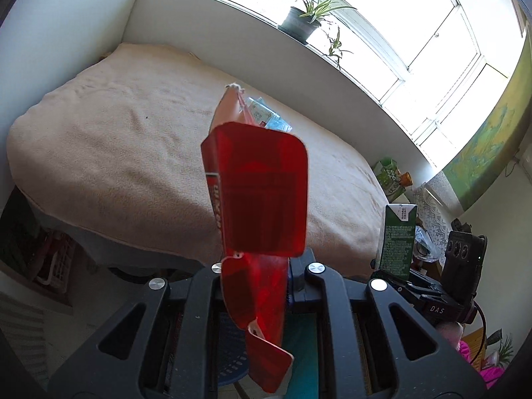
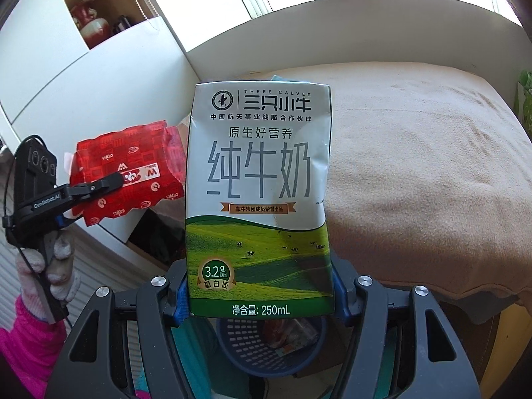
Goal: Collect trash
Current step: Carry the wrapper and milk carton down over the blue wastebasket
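Note:
A crumpled red wrapper hangs in the air in front of the bed, with my left gripper shut on it. In the right wrist view the same wrapper shows at the left, pinched by the left gripper. My right gripper is shut on the lower sides of an upright white and green milk carton, also seen at the right as the carton. A blue perforated basket with some trash inside stands on the floor below both grippers. A pale packet lies on the bed behind the wrapper.
The bed with its beige blanket fills the middle of both views. A potted plant stands on the window sill behind it. A gloved hand in a pink sleeve holds the left gripper. A shelf with a red vase is at the upper left.

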{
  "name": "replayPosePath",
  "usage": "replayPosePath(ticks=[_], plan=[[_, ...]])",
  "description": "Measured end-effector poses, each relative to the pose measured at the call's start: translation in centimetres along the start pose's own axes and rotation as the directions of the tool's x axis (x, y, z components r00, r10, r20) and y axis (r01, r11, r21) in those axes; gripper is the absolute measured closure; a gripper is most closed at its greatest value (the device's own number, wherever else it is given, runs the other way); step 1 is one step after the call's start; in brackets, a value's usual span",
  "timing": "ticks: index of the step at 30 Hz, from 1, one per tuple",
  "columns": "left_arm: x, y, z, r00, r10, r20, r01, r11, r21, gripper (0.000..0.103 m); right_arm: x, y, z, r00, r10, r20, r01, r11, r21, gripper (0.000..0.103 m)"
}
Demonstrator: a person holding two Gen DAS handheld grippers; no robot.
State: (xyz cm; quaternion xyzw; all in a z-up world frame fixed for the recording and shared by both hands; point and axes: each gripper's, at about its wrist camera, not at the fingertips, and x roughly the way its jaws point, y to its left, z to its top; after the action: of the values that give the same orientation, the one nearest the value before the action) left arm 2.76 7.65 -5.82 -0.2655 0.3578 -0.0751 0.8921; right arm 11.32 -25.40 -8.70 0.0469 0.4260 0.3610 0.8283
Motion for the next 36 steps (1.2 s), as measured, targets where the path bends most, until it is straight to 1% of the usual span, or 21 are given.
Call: replayPosePath(ticks=[5, 8, 14, 18, 22, 25, 30, 33, 36], plan=[[-1.7, 1.8, -3.0, 1.0, 0.017, -0.013, -0.017, 0.999, -0.038, 0.09, 0.9, 1.1, -2.1, 0.999, 0.017, -0.039, -0.017, 1.0, 0.002, 0.04], [-1.7, 2.7, -4.4, 0.999, 0.017, -0.037, -0.02, 0.997, -0.07, 0.09, 1.6, 1.2, -3.3, 0.997, 0.025, -0.066, -0.024, 1.0, 0.014, 0.04], [-0.3, 3.9, -7.5, 0.995, -0.005, -0.103, -0.009, 0.991, -0.134, 0.09, 3.2, 1.2, -5.9, 0.992, 0.032, -0.125, -0.027, 0.999, 0.044, 0.04], [1.1, 4.3, -9.2, 0.99, -0.001, -0.144, -0.021, 0.988, -0.153, 0.09, 4.5, 1.0, -8.1, 0.985, 0.041, -0.168, -0.027, 0.996, 0.084, 0.04], [3.0, 4.6, -10.5, 0.98, 0.003, -0.197, -0.036, 0.986, -0.165, 0.09, 5.6, 0.6, -10.2, 0.976, 0.032, -0.215, -0.011, 0.995, 0.099, 0.04], [4.4, 4.6, -11.2, 0.97, 0.013, -0.242, -0.052, 0.986, -0.155, 0.09, 6.3, 0.6, -11.6, 0.968, 0.032, -0.249, -0.006, 0.994, 0.106, 0.04], [6.1, 4.6, -12.4, 0.96, 0.029, -0.277, -0.073, 0.986, -0.149, 0.09, 7.2, 0.5, -13.1, 0.955, 0.027, -0.295, 0.006, 0.994, 0.111, 0.04], [7.5, 4.5, -12.9, 0.95, 0.037, -0.311, -0.085, 0.986, -0.143, 0.09, 7.7, 0.3, -13.8, 0.949, 0.029, -0.314, 0.009, 0.993, 0.119, 0.04], [8.8, 4.4, -13.7, 0.938, 0.064, -0.339, -0.11, 0.987, -0.118, 0.09, 8.2, 0.2, -14.3, 0.943, 0.024, -0.332, 0.018, 0.992, 0.122, 0.04]])
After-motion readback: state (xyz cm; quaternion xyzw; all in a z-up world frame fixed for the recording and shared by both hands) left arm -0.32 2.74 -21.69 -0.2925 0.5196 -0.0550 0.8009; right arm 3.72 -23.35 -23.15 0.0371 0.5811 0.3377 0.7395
